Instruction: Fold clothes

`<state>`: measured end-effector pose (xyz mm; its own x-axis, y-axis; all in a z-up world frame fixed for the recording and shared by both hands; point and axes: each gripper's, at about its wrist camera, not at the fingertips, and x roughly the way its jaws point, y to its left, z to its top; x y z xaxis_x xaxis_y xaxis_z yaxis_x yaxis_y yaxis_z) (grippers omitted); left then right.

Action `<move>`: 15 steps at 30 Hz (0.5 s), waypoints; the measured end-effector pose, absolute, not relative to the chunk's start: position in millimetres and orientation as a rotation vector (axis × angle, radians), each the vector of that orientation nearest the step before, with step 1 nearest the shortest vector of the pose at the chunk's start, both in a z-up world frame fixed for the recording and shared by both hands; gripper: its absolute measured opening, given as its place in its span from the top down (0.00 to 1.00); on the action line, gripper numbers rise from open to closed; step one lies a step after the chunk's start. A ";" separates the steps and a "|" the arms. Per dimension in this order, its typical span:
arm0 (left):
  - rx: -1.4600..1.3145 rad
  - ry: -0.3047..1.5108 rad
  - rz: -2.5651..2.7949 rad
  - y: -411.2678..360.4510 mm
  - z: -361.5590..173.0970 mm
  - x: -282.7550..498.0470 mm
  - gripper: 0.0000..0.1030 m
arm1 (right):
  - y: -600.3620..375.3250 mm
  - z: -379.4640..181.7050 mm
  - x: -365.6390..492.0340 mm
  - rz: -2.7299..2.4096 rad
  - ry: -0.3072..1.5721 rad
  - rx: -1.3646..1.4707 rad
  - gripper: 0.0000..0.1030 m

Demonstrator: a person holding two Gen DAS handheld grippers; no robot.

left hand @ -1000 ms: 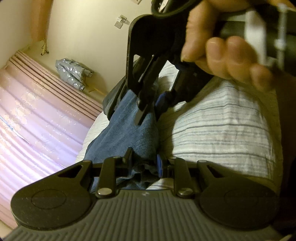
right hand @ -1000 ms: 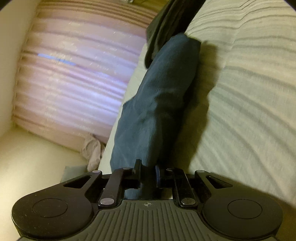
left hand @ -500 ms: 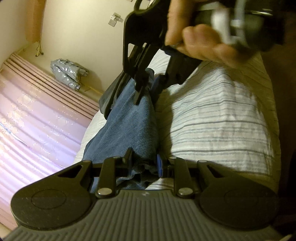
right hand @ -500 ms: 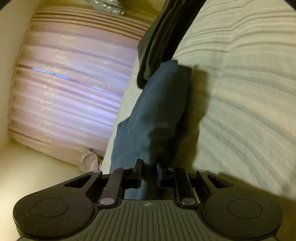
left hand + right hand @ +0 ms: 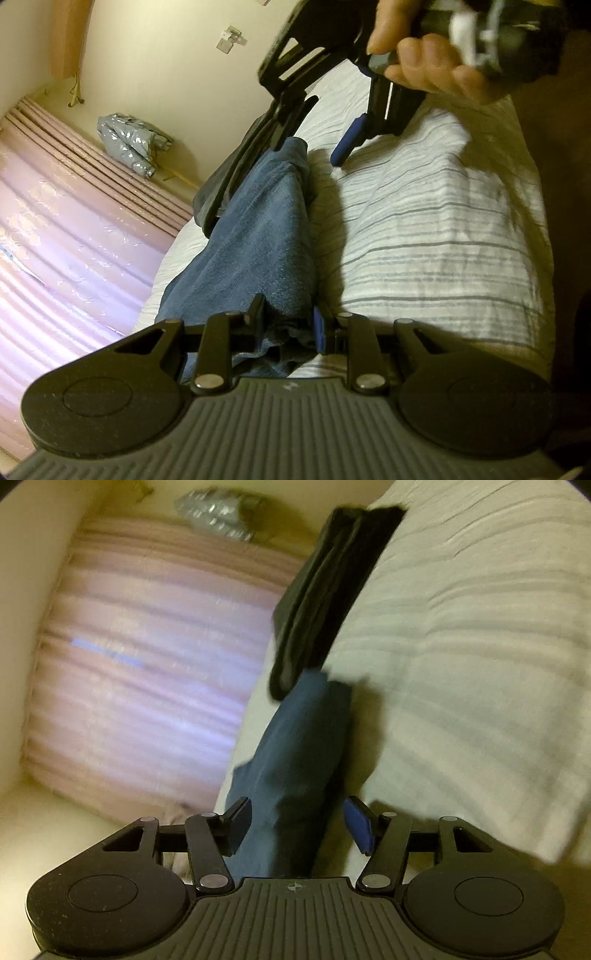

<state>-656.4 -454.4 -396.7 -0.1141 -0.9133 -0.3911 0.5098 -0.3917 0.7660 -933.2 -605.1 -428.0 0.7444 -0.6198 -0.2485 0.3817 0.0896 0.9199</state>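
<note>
We see, largest first, the bed (image 5: 424,236) under its grey-striped white cover, with a pink ribbed curtain (image 5: 66,236) hanging at its far side. Along the cover's curtain-side edge lies the task's thing, a blue garment (image 5: 266,236), drawn out into a long narrow band. Its far end touches a dark folded garment (image 5: 325,590) that lies beyond it on the same edge. A silver foil-wrapped bundle (image 5: 129,144) sits against the wall, well apart from the work.

Our left gripper (image 5: 288,325) has its jaws clamped on the near end of the blue garment, with cloth bunched between them. Our right gripper (image 5: 310,140), held in the person's right hand (image 5: 424,62), hangs over the far end; its jaws are opening, and in the right wrist view the cloth passes between them with neither pad pressing on it.

We judge the step in hand to be the release of the far end once the band is laid straight. To do it well, we would:
- keep the left jaws firm so the near end does not slide;
- let the right jaws part fully before lifting away, so no pad drags the cloth;
- lift the right gripper clear of the dark folded garment, so that stack is not disturbed;
- check that the band lies flat and has not slipped over the bed's edge.
</note>
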 end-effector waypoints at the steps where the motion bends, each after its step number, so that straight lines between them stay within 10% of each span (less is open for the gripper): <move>1: 1.053 -0.555 -1.719 -454.7 -396.9 -655.4 0.79 | -609.5 -428.3 -934.6 -0.762 -0.231 1.283 0.42; 6: 1.033 -0.541 -1.734 -453.4 -399.8 -654.9 0.80 | -633.3 -426.7 -914.4 -0.779 -0.192 1.267 0.43; 8: 1.028 -0.556 -1.739 -452.4 -402.3 -654.5 0.80 | -642.3 -428.2 -905.9 -0.768 -0.174 1.274 0.91; 15: 1.001 -0.535 -1.758 -459.2 -402.6 -660.5 0.80 | -679.8 -430.1 -917.6 -0.803 -0.134 1.325 0.91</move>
<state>-660.5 -459.2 -402.6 -0.1554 -0.9118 -0.3801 0.5452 -0.4000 0.7367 -917.6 -679.8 -430.1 0.7305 -0.5883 -0.3468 0.4442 0.0236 0.8956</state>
